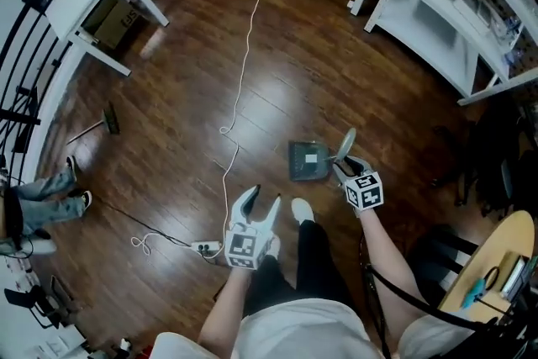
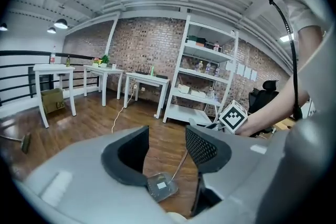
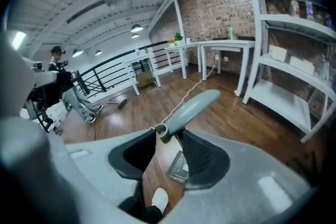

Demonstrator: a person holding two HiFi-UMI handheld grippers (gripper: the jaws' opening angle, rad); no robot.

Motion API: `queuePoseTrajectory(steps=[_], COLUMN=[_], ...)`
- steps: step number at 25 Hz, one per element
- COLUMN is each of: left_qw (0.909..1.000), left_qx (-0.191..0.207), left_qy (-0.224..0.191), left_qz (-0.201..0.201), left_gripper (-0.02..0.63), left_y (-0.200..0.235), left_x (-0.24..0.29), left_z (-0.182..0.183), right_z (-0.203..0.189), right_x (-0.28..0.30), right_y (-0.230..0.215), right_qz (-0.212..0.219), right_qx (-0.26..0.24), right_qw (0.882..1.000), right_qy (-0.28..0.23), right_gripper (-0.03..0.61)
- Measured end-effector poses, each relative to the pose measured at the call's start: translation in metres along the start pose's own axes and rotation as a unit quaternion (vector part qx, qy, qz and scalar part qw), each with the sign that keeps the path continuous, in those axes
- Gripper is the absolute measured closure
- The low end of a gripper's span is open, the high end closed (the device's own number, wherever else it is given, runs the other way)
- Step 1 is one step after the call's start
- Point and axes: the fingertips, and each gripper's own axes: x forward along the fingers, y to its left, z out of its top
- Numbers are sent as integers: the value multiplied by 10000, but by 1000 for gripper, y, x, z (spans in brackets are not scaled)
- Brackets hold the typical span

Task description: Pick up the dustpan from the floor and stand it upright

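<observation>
The dustpan is over the dark wooden floor, just ahead of the person's white shoe and nearer the white shelving unit than the railing side of the floor. Its flat, squarish grey pan carries a small white label. A thin rod rises from the pan to a smooth, rounded grey grip. Whether the pan rests on the boards or hangs just clear of them cannot be told.

The right gripper is directly above and beside the pan, its jaws pressed together on the grip. In the right gripper view the grip's hollow end sits between the dark textured pads of that gripper, and the rest of the dustpan's grip juts out beyond them.

The left gripper is held apart from the dustpan, on the other side of the shoe. Its jaws are spread with nothing between them. Its own view looks past the left gripper down at the pan of the dustpan.

A white cable snakes across the glossy planks to a power strip by the left gripper.
</observation>
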Motion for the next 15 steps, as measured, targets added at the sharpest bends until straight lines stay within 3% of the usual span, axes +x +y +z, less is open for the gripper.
queuePoseTrajectory(steps=[6,8,11,15], left_qw=[9994,9986,9967,9924], left_qx=[49,-13,157,563], left_qy=[-274,-386,-429,-389], left_qz=[-190,-366,-673,-1020], left_gripper=[374,374,374,373], left_y=[2,-1,-6,-29], left_x=[-24,-35,-70,-118], left_z=[12,17,12,12], right_z=[-21,-19,-17,-12], right_x=[-18,-36,-82,-175], right_y=[-47,-47,1,110], right_qz=[-602,-734,-885,-954], right_qx=[619,668,580,511], right_qw=[9963,9950,9931,9812], right_qy=[-32,-110,-512,-1601], right_gripper=[400,351,351,351])
